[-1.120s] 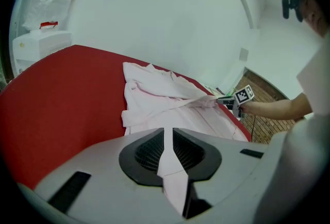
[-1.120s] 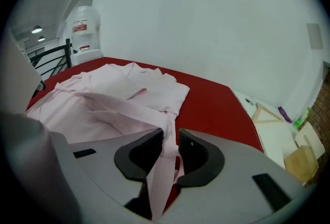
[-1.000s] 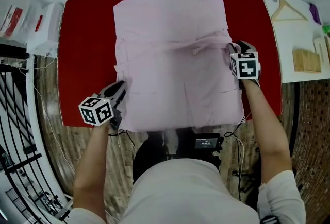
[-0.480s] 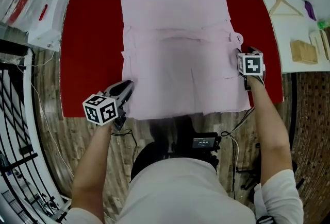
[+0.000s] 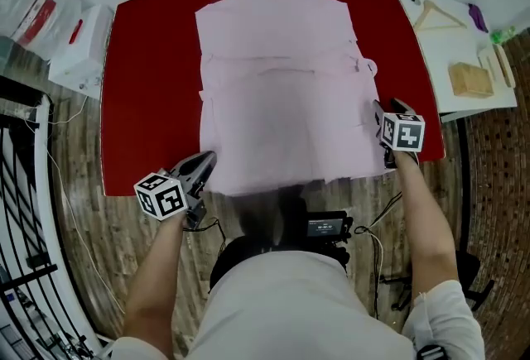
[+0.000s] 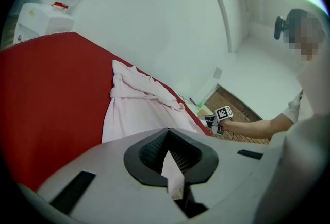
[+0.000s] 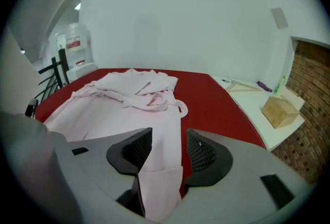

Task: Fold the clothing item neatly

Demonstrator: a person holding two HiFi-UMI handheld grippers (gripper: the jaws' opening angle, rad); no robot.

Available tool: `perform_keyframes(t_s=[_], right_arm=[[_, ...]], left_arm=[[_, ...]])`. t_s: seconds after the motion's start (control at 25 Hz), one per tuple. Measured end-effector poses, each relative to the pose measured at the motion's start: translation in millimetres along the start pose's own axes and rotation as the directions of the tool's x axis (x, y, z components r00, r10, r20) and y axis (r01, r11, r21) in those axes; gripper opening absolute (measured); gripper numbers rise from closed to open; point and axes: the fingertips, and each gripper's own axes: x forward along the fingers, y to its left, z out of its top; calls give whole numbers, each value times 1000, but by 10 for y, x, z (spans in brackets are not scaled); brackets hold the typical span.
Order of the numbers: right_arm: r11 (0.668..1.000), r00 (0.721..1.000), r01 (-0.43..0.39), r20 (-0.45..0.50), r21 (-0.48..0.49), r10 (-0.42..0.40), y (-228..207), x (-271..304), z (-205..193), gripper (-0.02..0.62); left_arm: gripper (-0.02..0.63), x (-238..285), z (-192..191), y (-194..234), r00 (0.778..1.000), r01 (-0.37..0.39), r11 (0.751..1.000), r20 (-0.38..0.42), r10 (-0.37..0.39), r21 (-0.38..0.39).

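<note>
Head view, 1 pink garment (image 5: 281, 93), 1 red table (image 5: 153, 85), left tool (image 5: 205, 158), right tool (image 5: 385, 110)

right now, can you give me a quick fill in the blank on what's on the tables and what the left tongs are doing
1. The left tongs are shut on a corner of the ___ garment.
2. The garment lies spread flat on a ___ table.
3. On the white side table lies a triangular wooden ___.

Missing words: pink; red; hanger
</note>
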Motion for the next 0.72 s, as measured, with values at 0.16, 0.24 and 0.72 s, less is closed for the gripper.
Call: perform_keyframes(t_s=[0.16, 0.24, 0.72], right_arm=[[997, 997, -41, 61, 65, 37, 173, -316, -65, 210], [996, 996, -52, 75, 75, 47, 248, -422, -115, 207], [999, 998, -35, 51, -7, 36, 713, -939, -619, 29]], left_arm=[[6, -76, -48, -85, 1000, 0, 998, 18, -1, 66], [6, -93, -65, -117, 1000, -8, 995, 25, 6, 96], [5, -236, -444, -460, 995, 94, 986, -39, -90, 139]])
